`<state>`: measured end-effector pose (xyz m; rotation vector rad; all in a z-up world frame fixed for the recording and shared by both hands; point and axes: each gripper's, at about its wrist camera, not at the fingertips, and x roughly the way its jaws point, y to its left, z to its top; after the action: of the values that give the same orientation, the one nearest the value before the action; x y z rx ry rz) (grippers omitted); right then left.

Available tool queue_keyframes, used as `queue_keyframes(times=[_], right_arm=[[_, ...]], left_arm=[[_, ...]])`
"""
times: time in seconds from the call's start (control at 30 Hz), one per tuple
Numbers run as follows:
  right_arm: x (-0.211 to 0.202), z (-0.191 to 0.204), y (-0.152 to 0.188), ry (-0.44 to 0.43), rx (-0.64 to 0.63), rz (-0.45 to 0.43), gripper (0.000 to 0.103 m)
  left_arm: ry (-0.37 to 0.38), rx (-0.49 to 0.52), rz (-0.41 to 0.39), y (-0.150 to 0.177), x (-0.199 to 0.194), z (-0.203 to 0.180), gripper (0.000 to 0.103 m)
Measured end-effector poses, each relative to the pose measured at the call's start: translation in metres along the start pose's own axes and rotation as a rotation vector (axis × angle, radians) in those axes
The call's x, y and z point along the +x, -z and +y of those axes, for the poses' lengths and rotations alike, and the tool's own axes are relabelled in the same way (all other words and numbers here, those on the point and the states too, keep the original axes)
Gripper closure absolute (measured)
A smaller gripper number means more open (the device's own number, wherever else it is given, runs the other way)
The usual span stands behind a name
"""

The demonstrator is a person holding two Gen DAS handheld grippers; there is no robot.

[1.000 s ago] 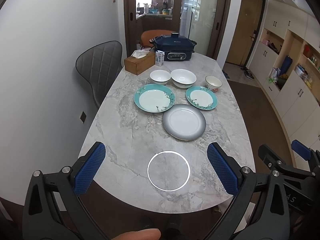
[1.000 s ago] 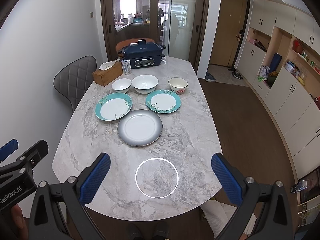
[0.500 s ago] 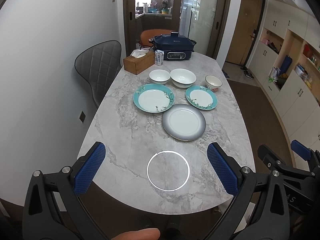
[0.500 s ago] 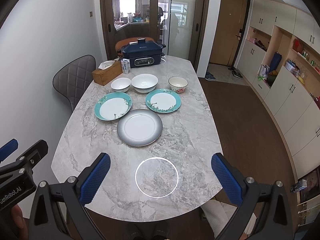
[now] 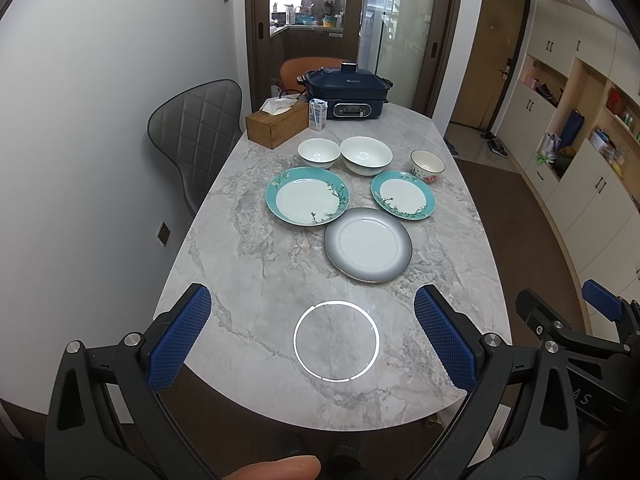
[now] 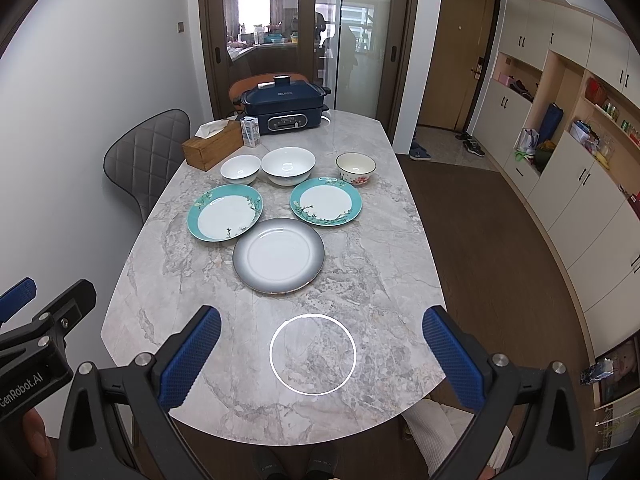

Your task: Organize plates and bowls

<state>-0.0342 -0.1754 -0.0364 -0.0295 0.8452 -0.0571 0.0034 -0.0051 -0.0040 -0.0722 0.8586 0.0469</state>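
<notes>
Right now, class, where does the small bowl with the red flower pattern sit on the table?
In both wrist views the flowered bowl sits at the right end of the bowl row, just behind the smaller teal plate and apart from the large white bowl.

Both cameras sit high at the near end of the table (image 5: 248, 280), looking down along it. The left one is a bit more to the left. Both see the same grey plate (image 5: 368, 245) (image 6: 279, 255), well away from them
</notes>
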Motion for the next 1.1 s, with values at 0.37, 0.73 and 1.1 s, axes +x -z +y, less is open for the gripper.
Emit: queue_keyframes(times=[0.37,0.73,1.1], right_arm=[[0.0050,0.0003,0.0018,0.000,-0.001,0.002,0.000],[0.0049,0.0006,0.0016,0.001,-0.001,0.004,0.000],[0.0054,0.0007,0.0021,0.001,-0.001,0.004,0.000]], left_arm=[[0.000,0.000,0.002,-0.0004,0.0007,0.0002,0.000],[0.001,-0.001,0.004,-0.0008,0.0010,0.0003,0.000],[0.002,-0.001,0.005,-0.0012,0.0015,0.0000,0.000]])
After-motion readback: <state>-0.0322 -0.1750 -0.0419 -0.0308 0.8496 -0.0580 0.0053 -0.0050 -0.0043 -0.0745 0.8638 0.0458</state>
